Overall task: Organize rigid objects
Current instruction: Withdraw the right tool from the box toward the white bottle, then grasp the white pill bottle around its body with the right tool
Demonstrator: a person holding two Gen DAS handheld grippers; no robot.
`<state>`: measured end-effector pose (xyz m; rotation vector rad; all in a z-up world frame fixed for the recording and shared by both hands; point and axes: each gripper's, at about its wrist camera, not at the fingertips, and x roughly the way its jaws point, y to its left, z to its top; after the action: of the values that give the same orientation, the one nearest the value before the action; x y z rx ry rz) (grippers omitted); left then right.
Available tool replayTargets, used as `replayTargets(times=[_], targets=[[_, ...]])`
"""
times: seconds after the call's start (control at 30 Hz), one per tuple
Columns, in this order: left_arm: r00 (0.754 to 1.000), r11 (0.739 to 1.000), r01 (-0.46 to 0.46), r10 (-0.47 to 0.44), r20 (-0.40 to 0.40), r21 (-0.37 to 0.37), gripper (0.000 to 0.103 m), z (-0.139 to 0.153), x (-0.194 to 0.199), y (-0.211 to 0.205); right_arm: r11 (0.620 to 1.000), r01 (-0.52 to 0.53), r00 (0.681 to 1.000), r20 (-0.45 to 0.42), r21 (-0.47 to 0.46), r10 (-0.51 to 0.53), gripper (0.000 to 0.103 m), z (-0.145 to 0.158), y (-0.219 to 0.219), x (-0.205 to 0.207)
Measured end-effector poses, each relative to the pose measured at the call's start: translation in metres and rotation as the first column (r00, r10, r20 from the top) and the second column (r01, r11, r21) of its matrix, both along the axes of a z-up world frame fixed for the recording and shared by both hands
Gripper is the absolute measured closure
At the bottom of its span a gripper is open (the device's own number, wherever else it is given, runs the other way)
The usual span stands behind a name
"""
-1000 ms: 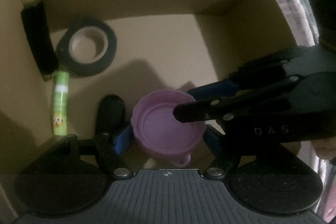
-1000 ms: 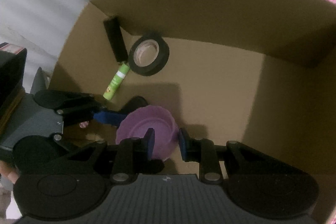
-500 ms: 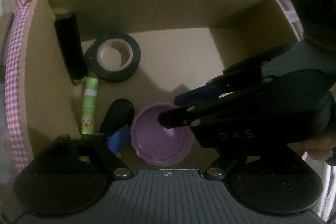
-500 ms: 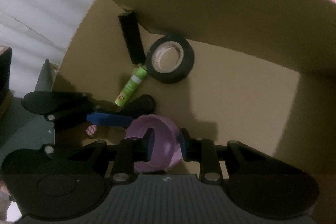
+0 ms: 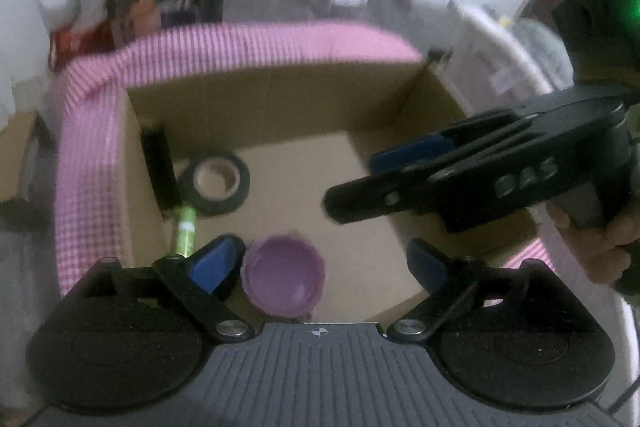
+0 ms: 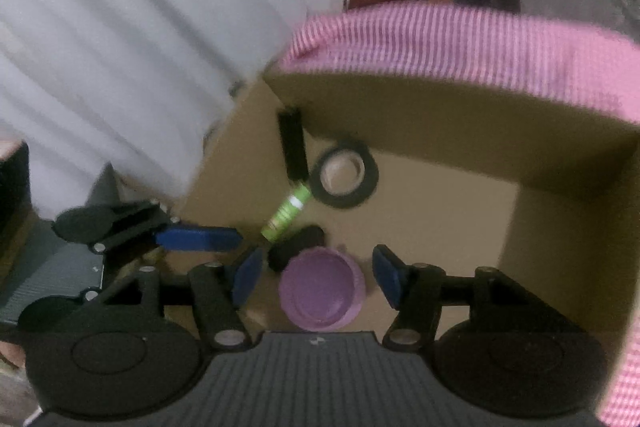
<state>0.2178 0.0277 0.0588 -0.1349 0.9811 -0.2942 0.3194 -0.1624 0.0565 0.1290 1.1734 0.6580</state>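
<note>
Now both hand-held grippers (image 5: 326, 259) (image 6: 316, 273) — agape, nose-down

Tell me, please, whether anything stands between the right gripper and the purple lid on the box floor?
Nothing visible does. The right gripper is open above the purple lid, which lies free on the cardboard box floor between its blue pads, touching neither. The left gripper is off to the side.

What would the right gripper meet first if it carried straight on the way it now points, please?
Most likely the purple lid on the cardboard box's floor: it lies directly ahead of the open right gripper, between its fingers' lines. Nothing else shows in between, though depth is uncertain.
</note>
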Motion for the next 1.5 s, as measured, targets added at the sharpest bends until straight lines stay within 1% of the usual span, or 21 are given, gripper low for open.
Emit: replayTargets(times=[0.07, 0.2, 0.23, 0.27, 0.3, 0.33, 0.4, 0.53, 0.67, 0.77, 0.87, 0.93, 1.0, 1.03, 1.07, 1.1, 1.17, 1.23, 1.37, 1.43, 1.5], targets=[[0.998, 1.0, -0.007, 0.007, 0.06, -0.008, 0.008, 0.013, -0.012, 0.002, 0.999, 0.021, 0.998, 0.058, 0.031, -0.023, 0.033, 0.02, -0.008, -0.013], [0.986, 0.999, -0.024, 0.028, 0.166, -0.025, 0.007, 0.031, -0.042, 0.006, 0.994, 0.04, 0.98, 0.191, 0.1, -0.059, 0.022, 0.055, -0.021, -0.049], [0.983, 0.999, -0.03, 0.034, 0.182, -0.027, 0.007, 0.035, -0.048, 0.005, 0.993, 0.039, 0.972, 0.228, 0.115, -0.064, 0.017, 0.065, -0.025, -0.062], [0.98, 0.999, -0.032, 0.037, 0.195, -0.027, 0.007, 0.038, -0.056, 0.005, 0.991, 0.039, 0.963, 0.261, 0.127, -0.072, 0.009, 0.073, -0.028, -0.073], [0.977, 0.999, -0.031, 0.036, 0.208, -0.027, 0.007, 0.039, -0.062, 0.006, 0.99, 0.041, 0.952, 0.294, 0.136, -0.08, 0.005, 0.082, -0.031, -0.085], [0.974, 0.999, -0.033, 0.039, 0.221, -0.027, 0.006, 0.04, -0.07, 0.006, 0.989, 0.04, 0.939, 0.333, 0.144, -0.086, 0.001, 0.09, -0.035, -0.1], [0.969, 0.999, -0.039, 0.043, 0.243, -0.023, 0.002, 0.04, -0.082, 0.004, 0.989, 0.04, 0.912, 0.398, 0.145, -0.096, 0.0, 0.102, -0.04, -0.124], [0.964, 0.999, -0.037, 0.045, 0.264, -0.036, 0.0, 0.031, -0.103, -0.001, 0.995, 0.082, 0.859, 0.502, 0.062, -0.102, 0.0, 0.108, -0.04, -0.171], [0.961, 0.997, -0.019, 0.038, 0.275, -0.072, 0.0, 0.019, -0.12, -0.011, 0.983, 0.155, 0.815, 0.575, -0.094, -0.073, 0.0, 0.097, -0.032, -0.208], [0.957, 0.995, -0.002, 0.031, 0.289, -0.099, 0.0, 0.009, -0.126, -0.019, 0.953, 0.232, 0.796, 0.601, -0.196, -0.07, 0.0, 0.086, -0.027, -0.226], [0.951, 0.992, 0.027, 0.014, 0.31, -0.127, 0.0, 0.002, -0.129, -0.026, 0.932, 0.276, 0.786, 0.613, -0.235, -0.079, 0.0, 0.076, -0.032, -0.239], [0.943, 0.987, 0.054, 0.0, 0.332, -0.154, 0.0, -0.002, -0.131, -0.03, 0.933, 0.273, 0.787, 0.612, -0.236, -0.076, 0.0, 0.073, -0.038, -0.246], [0.943, 0.984, 0.074, -0.017, 0.333, -0.159, 0.0, -0.008, -0.129, -0.037, 0.956, 0.224, 0.783, 0.619, -0.19, -0.061, 0.0, 0.076, -0.05, -0.26], [0.942, 0.986, 0.077, -0.024, 0.334, -0.148, 0.0, -0.011, -0.129, -0.041, 0.973, 0.186, 0.778, 0.626, -0.139, -0.059, 0.0, 0.079, -0.057, -0.268], [0.941, 0.99, 0.073, -0.028, 0.337, -0.124, 0.0, -0.015, -0.128, -0.046, 0.989, 0.136, 0.771, 0.633, -0.056, -0.071, 0.0, 0.082, -0.069, -0.276], [0.939, 0.993, 0.068, -0.031, 0.341, -0.097, 0.0, -0.018, -0.127, -0.051, 0.994, 0.106, 0.769, 0.632, 0.02, -0.094, 0.0, 0.085, -0.079, -0.281], [0.931, 0.998, 0.065, -0.052, 0.361, -0.026, 0.0, -0.026, -0.129, -0.062, 0.98, 0.071, 0.776, 0.607, 0.187, -0.172, 0.0, 0.086, -0.1, -0.289], [0.92, 0.996, 0.064, -0.08, 0.383, 0.055, 0.0, -0.034, -0.131, -0.076, 0.951, 0.097, 0.795, 0.551, 0.295, -0.252, 0.0, 0.078, -0.113, -0.288], [0.901, 0.983, 0.073, -0.136, 0.411, 0.166, 0.004, -0.046, -0.132, -0.097, 0.906, 0.203, 0.833, 0.421, 0.37, -0.359, 0.0, 0.045, -0.124, -0.274], [0.895, 0.976, 0.073, -0.156, 0.419, 0.207, 0.009, -0.049, -0.131, -0.103, 0.894, 0.239, 0.841, 0.38, 0.378, -0.386, 0.0, 0.028, -0.125, -0.266], [0.889, 0.968, 0.067, -0.168, 0.426, 0.24, 0.012, -0.051, -0.13, -0.108, 0.892, 0.276, 0.845, 0.352, 0.358, -0.403, 0.0, 0.013, -0.123, -0.254]])
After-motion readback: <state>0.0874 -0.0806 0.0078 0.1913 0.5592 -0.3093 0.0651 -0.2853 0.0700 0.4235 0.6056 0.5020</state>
